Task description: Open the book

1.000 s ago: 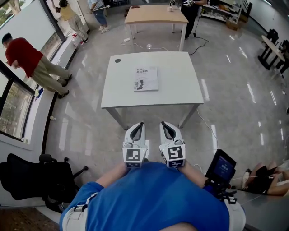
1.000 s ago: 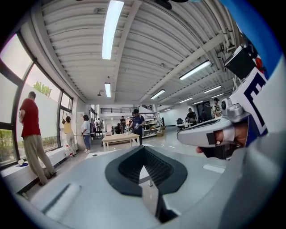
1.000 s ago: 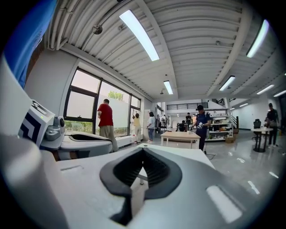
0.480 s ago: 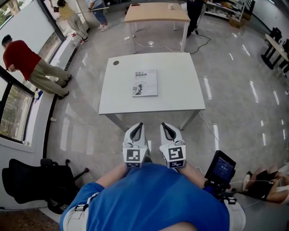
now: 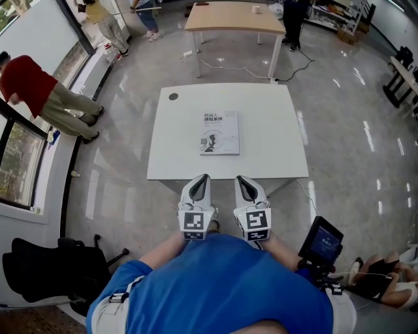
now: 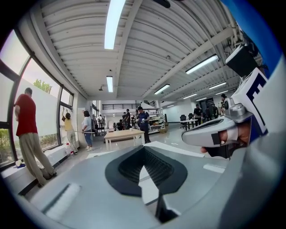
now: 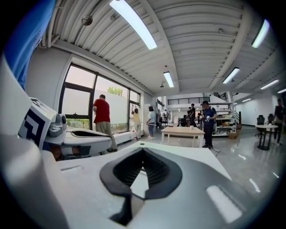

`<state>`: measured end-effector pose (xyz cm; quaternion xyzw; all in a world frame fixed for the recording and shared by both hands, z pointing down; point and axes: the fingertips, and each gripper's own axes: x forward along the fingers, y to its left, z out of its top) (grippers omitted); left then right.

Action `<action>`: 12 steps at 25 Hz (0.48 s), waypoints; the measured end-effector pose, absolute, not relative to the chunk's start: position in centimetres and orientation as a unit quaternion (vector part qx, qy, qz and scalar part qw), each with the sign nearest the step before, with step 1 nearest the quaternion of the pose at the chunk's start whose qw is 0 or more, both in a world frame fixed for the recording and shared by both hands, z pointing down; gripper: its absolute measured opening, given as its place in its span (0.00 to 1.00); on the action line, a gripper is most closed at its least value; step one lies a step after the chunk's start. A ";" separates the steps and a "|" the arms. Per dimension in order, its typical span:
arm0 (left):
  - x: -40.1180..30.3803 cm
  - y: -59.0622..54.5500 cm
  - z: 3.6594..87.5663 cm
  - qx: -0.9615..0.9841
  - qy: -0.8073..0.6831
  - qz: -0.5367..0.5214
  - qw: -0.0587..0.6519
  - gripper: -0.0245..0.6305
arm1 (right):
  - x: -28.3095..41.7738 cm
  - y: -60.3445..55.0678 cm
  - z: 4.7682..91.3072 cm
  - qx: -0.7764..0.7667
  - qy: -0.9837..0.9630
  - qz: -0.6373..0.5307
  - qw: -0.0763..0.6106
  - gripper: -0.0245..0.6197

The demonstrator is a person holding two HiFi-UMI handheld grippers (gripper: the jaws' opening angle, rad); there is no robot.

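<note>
Book (image 5: pixel 219 132): closed, cover up, lying flat near the middle of the white table (image 5: pixel 274 117). It is squared roughly to the table's edges.

Left gripper (image 5: pixel 202 178) and right gripper (image 5: pixel 243 180): held side by side close to the body. In the head view their tips are seen at the table's near edge, well apart from the book.

Left gripper view: jaws brought together, nothing gripped between them. Right gripper view: jaws likewise clenched tight, empty. The other gripper is seen alongside in each view.

Small dark round spot (image 5: pixel 173 96) noted near the table's far left corner. Wooden table (image 5: pixel 225 16) stands beyond. Person in a red top (image 5: pixel 26 78) stands at the window on the left.
</note>
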<state>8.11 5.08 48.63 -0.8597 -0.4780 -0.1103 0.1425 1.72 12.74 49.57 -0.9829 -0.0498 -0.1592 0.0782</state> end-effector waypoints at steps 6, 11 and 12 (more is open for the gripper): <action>14.6 5.3 49.4 -0.864 -0.472 -0.117 0.135 0.05 | 8.2 13.6 50.7 -0.981 -0.050 -0.170 0.074 0.04; 18.6 5.9 51.0 -0.860 -0.478 -0.128 0.124 0.05 | 12.0 14.5 52.0 -0.977 -0.060 -0.190 0.074 0.04; 19.4 6.1 51.2 -0.859 -0.481 -0.129 0.122 0.05 | 12.8 14.8 52.5 -0.976 -0.064 -0.196 0.076 0.04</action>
